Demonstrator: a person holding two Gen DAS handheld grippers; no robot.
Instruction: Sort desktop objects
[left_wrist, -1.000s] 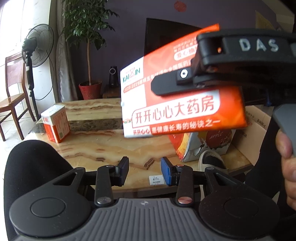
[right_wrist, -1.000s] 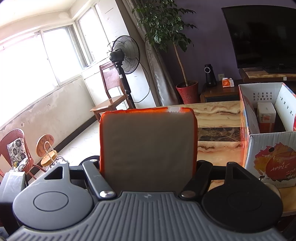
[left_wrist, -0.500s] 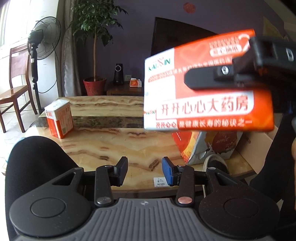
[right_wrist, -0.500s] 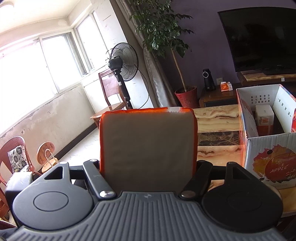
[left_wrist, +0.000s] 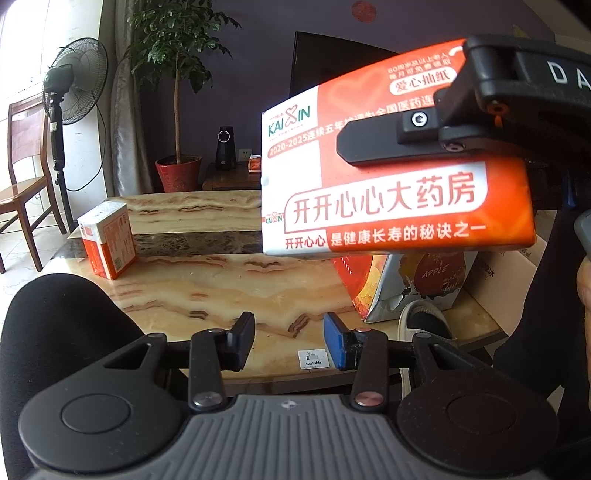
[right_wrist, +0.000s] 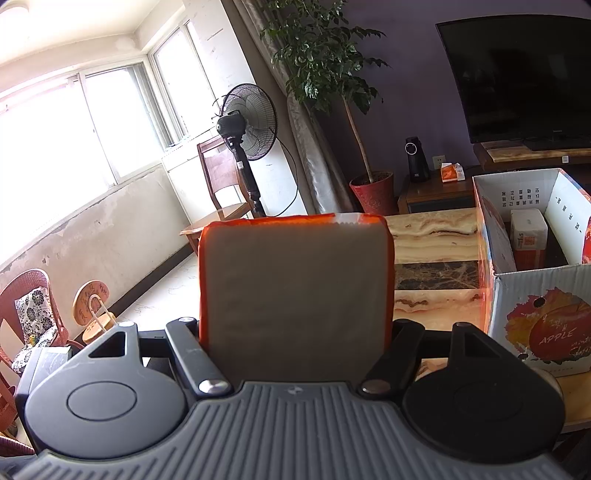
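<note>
While the right gripper (right_wrist: 295, 332) clamps the orange tissue pack (left_wrist: 399, 177) in the air, left of the apple carton (right_wrist: 535, 280), the left gripper (left_wrist: 289, 341) hangs half-open and empty above the marble table (left_wrist: 221, 291); a second pack (left_wrist: 107, 240) stands far left of the carton

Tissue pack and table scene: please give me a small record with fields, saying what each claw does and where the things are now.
right claw: shut on the orange tissue pack, held in the air above the table
left claw: open, nothing between its pads
marble table: one small orange and white pack standing near its far left corner
apple carton: open top, on the table's right side
inside carton: one white and orange pack
</note>
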